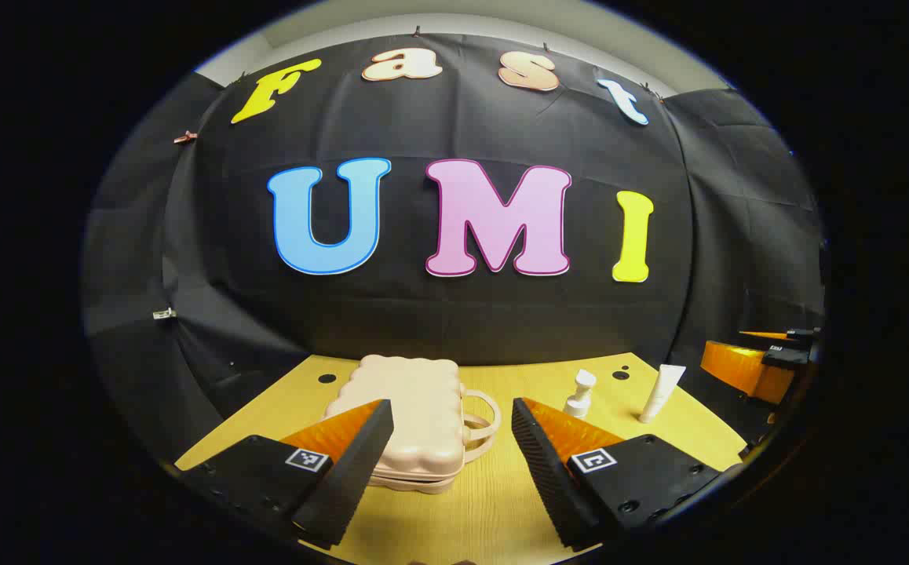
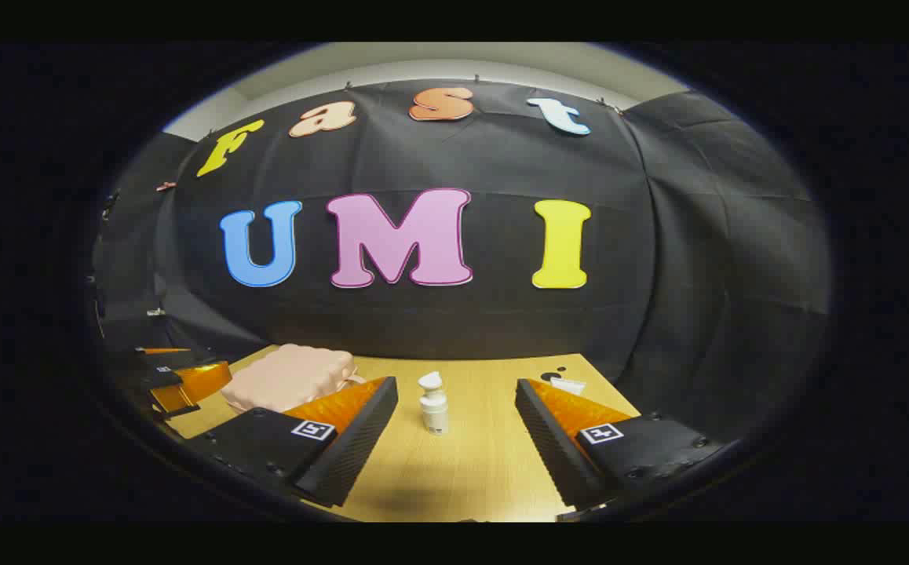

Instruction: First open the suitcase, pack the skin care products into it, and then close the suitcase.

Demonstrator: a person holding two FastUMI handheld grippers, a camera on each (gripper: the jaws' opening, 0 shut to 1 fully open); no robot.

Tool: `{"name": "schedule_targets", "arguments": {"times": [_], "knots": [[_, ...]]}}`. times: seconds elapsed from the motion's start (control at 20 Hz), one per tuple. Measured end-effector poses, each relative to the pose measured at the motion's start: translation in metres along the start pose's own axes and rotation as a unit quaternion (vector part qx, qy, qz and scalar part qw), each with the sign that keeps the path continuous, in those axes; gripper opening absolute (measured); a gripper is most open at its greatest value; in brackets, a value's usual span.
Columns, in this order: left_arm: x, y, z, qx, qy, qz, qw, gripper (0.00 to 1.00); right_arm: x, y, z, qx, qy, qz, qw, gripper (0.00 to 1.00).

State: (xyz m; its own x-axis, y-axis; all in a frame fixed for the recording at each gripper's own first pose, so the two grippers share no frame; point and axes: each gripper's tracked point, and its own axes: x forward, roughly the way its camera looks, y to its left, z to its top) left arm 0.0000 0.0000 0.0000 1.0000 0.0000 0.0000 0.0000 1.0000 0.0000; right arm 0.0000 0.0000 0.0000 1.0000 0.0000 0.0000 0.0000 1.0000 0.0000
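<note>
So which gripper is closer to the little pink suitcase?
Left. The left gripper hovers open right in front of the closed suitcase. The right gripper faces the small white pump bottle, with the suitcase off to its left.

Right gripper [image 2: 454, 408] held wide open above the bench [image 2: 470, 471], gripping nothing. Between its fingers, a small white pump bottle [image 2: 433, 405] standing upright. To the left, a closed pink suitcase [image 2: 288, 377] lying flat. Farther left, the left gripper [image 2: 180, 380]. A white tube [image 2: 568, 384] partly hidden behind the right finger.
</note>
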Motion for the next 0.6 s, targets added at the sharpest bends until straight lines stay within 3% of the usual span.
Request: {"name": "schedule_targets", "arguments": {"times": [0.6], "knots": [[0.012,-0.016,-0.004,-0.004,0.005,-0.027,1.000,0.96,0.013,-0.019,0.018,0.021,-0.018,-0.021,0.999,0.96]]}}
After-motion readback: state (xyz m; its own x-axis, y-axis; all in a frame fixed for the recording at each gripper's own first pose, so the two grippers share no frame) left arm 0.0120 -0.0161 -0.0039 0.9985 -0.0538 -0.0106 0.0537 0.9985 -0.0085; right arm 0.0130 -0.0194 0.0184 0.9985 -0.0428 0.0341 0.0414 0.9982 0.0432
